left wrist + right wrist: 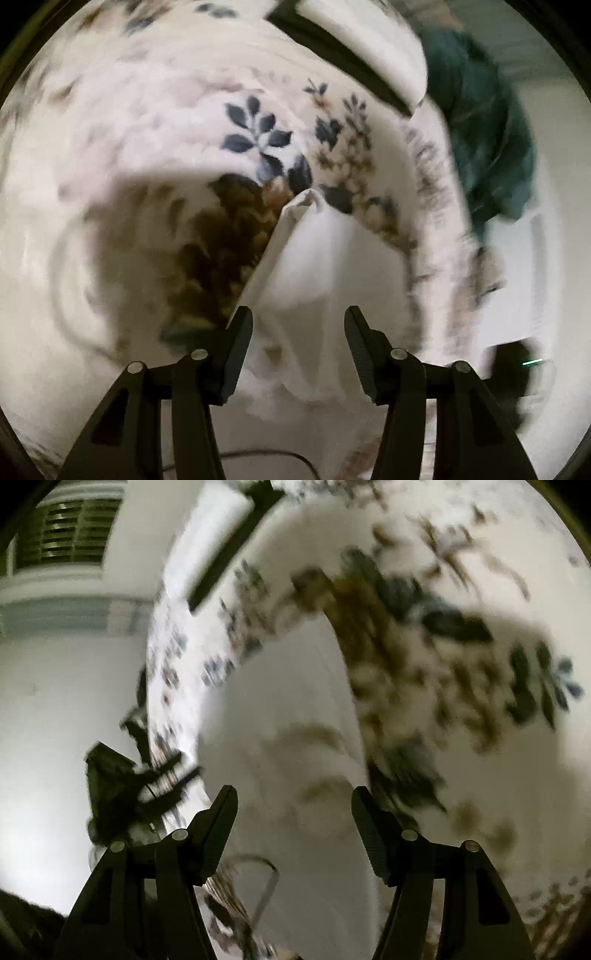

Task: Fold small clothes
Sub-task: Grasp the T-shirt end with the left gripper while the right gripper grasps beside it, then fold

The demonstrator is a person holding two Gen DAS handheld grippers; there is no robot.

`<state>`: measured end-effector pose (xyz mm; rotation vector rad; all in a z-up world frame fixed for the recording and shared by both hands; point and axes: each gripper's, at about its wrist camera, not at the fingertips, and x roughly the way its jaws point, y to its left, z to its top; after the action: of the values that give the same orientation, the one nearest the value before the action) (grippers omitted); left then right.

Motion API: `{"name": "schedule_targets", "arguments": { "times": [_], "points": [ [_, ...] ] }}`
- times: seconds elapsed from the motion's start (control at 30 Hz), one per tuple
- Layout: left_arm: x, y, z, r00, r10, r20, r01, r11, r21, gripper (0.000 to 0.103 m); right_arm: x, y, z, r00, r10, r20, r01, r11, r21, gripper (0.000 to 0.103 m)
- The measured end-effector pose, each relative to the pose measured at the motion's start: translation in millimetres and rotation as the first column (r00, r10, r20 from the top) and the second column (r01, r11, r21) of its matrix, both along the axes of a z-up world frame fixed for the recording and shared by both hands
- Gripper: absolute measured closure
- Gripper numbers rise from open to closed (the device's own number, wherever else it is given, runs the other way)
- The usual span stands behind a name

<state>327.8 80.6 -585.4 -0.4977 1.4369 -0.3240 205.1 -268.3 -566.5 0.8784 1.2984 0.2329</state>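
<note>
A small white garment lies bunched on a floral bedspread, one corner peaked up in the middle of the left wrist view. My left gripper is open just above its near part, with cloth showing between the jaws. In the right wrist view the same white garment is blurred and fills the centre. My right gripper is open over it and holds nothing.
A dark green cloth lies at the bed's far right. A white pillow with a dark band sits at the top. The other gripper shows at the left, by a white wall and a louvred window.
</note>
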Motion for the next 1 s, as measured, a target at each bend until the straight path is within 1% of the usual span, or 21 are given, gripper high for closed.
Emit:
{"name": "schedule_targets", "arguments": {
  "times": [0.03, 0.07, 0.1, 0.13, 0.17, 0.2, 0.23, 0.3, 0.37, 0.43, 0.47, 0.5, 0.53, 0.6, 0.67, 0.77, 0.83, 0.9, 0.93, 0.97, 1.0],
  "points": [
    [2, -14, -4, 0.999, -0.048, 0.007, 0.047, 0.996, 0.076, 0.054, 8, 7, 0, 1.000, 0.005, 0.006, -0.005, 0.999, -0.040, 0.037],
    [1, -23, -10, 0.996, -0.088, 0.007, 0.086, 0.989, 0.118, 0.054, 15, 17, -1, 1.000, 0.014, 0.010, -0.013, 0.996, -0.086, 0.037],
    [-1, -34, -21, 0.991, -0.135, -0.015, 0.136, 0.972, 0.192, 0.054, 21, 25, -4, 1.000, 0.028, -0.009, -0.029, 0.989, -0.147, 0.037],
    [-3, -36, -28, 0.989, -0.148, -0.031, 0.151, 0.964, 0.217, 0.054, 28, 38, -15, 0.996, 0.053, -0.075, -0.070, 0.967, -0.245, 0.037],
    [-7, -35, -34, 0.987, -0.152, -0.043, 0.158, 0.963, 0.217, 0.054, 31, 49, -27, 0.986, 0.083, -0.143, -0.125, 0.939, -0.320, 0.037],
    [-12, -32, -38, 0.988, -0.145, -0.059, 0.155, 0.964, 0.215, 0.054, 32, 58, -36, 0.974, 0.105, -0.202, -0.175, 0.914, -0.367, 0.037],
    [-15, -27, -35, 0.989, -0.133, -0.066, 0.144, 0.968, 0.206, 0.054, 28, 65, -42, 0.961, 0.131, -0.242, -0.218, 0.899, -0.380, 0.037],
    [-28, -14, -8, 0.995, -0.100, -0.024, 0.103, 0.983, 0.151, 0.054, 13, 67, -36, 0.963, 0.145, -0.227, -0.215, 0.922, -0.322, 0.037],
    [-45, -3, 19, 0.996, -0.087, 0.025, 0.084, 0.989, 0.126, 0.054, -9, 60, -21, 0.970, 0.129, -0.205, -0.182, 0.947, -0.265, 0.037],
    [-66, 11, 39, 0.997, -0.073, 0.035, 0.069, 0.991, 0.111, 0.052, -37, 50, -5, 0.972, 0.108, -0.211, -0.153, 0.965, -0.214, 0.037],
    [-80, 21, 46, 0.998, -0.061, 0.023, 0.058, 0.992, 0.110, 0.044, -56, 45, 1, 0.968, 0.092, -0.234, -0.138, 0.973, -0.186, 0.037],
    [-89, 27, 49, 0.999, -0.052, 0.013, 0.050, 0.993, 0.106, 0.038, -69, 42, 3, 0.963, 0.088, -0.254, -0.134, 0.976, -0.171, 0.037],
    [-104, 34, 49, 0.999, -0.037, -0.003, 0.037, 0.994, 0.102, 0.033, -86, 40, 4, 0.955, 0.089, -0.283, -0.136, 0.980, -0.148, 0.037],
    [-136, 48, 41, 0.998, 0.005, -0.056, 0.001, 0.994, 0.110, 0.033, -119, 41, 0, 0.944, 0.092, -0.316, -0.139, 0.982, -0.130, 0.037],
    [-163, 53, 24, 0.993, 0.038, -0.112, -0.027, 0.995, 0.098, 0.033, -151, 40, -14, 0.934, 0.094, -0.344, -0.135, 0.986, -0.095, 0.037],
    [-205, 75, -5, 0.977, 0.096, -0.193, -0.074, 0.990, 0.117, 0.033, -191, 43, -48, 0.911, 0.068, -0.407, -0.089, 0.995, -0.034, 0.037],
    [-225, 80, -21, 0.966, 0.123, -0.227, -0.105, 0.990, 0.089, 0.033, -213, 48, -62, 0.902, 0.053, -0.428, -0.061, 0.998, -0.006, 0.037],
    [-237, 83, -32, 0.963, 0.131, -0.235, -0.119, 0.991, 0.069, 0.035, -231, 52, -67, 0.908, 0.047, -0.416, -0.048, 0.999, 0.007, 0.037],
    [-242, 82, -36, 0.967, 0.122, -0.224, -0.111, 0.992, 0.061, 0.039, -234, 58, -70, 0.912, 0.051, -0.407, -0.052, 0.999, 0.008, 0.038],
    [-245, 78, -37, 0.974, 0.110, -0.199, -0.102, 0.993, 0.051, 0.063, -236, 65, -73, 0.914, 0.061, -0.401, -0.064, 0.998, 0.007, 0.050],
    [-247, 73, -35, 0.980, 0.091, -0.178, -0.087, 0.996, 0.034, 0.083, -239, 72, -75, 0.912, 0.074, -0.403, -0.079, 0.997, 0.003, 0.062]
  ]
}}
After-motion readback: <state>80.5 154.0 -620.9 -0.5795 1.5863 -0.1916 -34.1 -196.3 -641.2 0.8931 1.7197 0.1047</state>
